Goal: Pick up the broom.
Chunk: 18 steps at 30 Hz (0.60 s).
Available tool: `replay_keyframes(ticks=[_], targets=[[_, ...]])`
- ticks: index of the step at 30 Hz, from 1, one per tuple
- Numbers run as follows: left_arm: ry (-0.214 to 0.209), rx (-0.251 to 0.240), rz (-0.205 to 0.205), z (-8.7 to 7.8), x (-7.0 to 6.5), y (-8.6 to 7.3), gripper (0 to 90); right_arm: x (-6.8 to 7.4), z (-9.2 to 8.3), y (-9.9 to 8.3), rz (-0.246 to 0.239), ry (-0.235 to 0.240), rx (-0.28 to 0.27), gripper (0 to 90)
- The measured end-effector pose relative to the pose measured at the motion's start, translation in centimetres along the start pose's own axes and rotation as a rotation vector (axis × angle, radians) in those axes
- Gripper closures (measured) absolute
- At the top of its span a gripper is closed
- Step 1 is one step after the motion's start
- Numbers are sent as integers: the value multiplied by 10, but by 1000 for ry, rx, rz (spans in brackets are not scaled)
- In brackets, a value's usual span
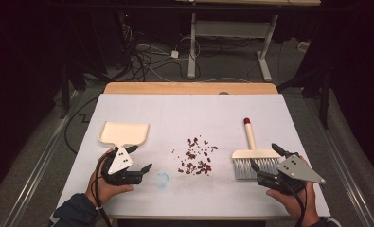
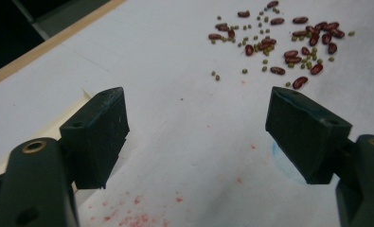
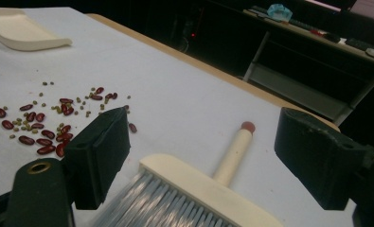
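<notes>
A scatter of red beans (image 1: 197,161) and small green ones lies mid-table, also seen in the left gripper view (image 2: 289,47) and right gripper view (image 3: 38,127). A cream dustpan (image 1: 124,133) lies at the left; its edge (image 2: 75,106) shows beside my left jaw. My left gripper (image 1: 142,158) hovers open just below the dustpan's handle, nothing between the jaws. A cream brush (image 1: 254,153) with grey bristles and a red-tipped handle lies at the right. My right gripper (image 1: 264,157) is open over its bristle end (image 3: 194,198), one jaw on each side, not touching it.
The white table sheet (image 1: 184,113) carries a faint blue ring mark (image 1: 162,179) and red stains (image 2: 132,213). A wooden table edge (image 1: 189,88) runs along the back. Beyond it stand a desk frame (image 1: 232,33) and floor cables (image 1: 146,56).
</notes>
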<state>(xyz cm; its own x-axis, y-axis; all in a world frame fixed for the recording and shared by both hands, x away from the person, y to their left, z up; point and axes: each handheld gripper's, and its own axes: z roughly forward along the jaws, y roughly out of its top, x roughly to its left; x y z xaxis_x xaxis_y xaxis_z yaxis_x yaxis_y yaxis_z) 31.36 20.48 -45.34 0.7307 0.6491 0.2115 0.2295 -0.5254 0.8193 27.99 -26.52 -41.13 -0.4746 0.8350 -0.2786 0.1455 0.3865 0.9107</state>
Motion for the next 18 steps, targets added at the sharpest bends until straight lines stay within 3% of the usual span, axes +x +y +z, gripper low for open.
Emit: replay_keyframes(ticks=[4, 11, 16, 17, 18], targets=[[-4, -1, 1, 1, 0, 1, 213, -3, -1, -3, 5, -17, 11, 192], [-15, 7, 8, 2, -2, 0, 213, -4, 2, -3, -23, -8, 44, 210], [-24, 30, 19, 4, -3, -1, 213, -15, 26, 9, 28, -25, 207, 247], [-28, 31, 23, 4, -4, -1, 213, -15, 26, 9, 28, -25, 207, 247], [-45, 42, 24, 5, -4, -2, 213, -24, 38, 14, 78, -10, 273, 247]])
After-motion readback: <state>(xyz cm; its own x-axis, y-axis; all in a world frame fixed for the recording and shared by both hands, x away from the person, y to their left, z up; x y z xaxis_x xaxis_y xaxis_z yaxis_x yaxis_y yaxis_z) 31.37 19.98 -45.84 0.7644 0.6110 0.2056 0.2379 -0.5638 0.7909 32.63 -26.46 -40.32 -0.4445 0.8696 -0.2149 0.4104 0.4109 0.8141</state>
